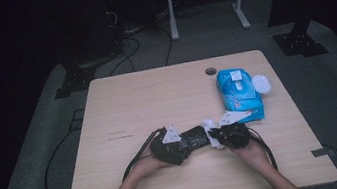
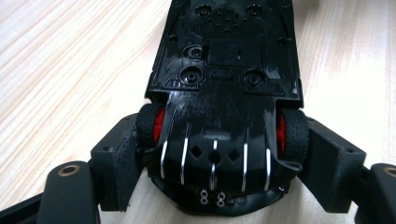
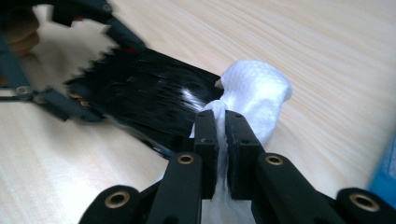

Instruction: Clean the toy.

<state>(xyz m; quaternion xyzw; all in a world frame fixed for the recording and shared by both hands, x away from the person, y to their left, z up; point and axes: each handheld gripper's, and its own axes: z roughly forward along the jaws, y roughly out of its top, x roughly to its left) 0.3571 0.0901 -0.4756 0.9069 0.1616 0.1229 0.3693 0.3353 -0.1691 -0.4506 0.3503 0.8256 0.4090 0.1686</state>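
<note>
A black toy car with red-hubbed wheels lies belly up, its underside facing the camera. My left gripper is shut on it, the jaws pressing on the two wheels at one end. In the high view the car lies between both hands near the table's front. My right gripper is shut on a white wet wipe, whose bunched end touches the car's glossy body. Seen from above, the wipe shows between the left gripper and the right gripper.
A blue pack of wet wipes lies on the wooden table at the right, its white lid flipped open. A cable hole sits near the far edge. Black cables trail from both grippers off the front edge.
</note>
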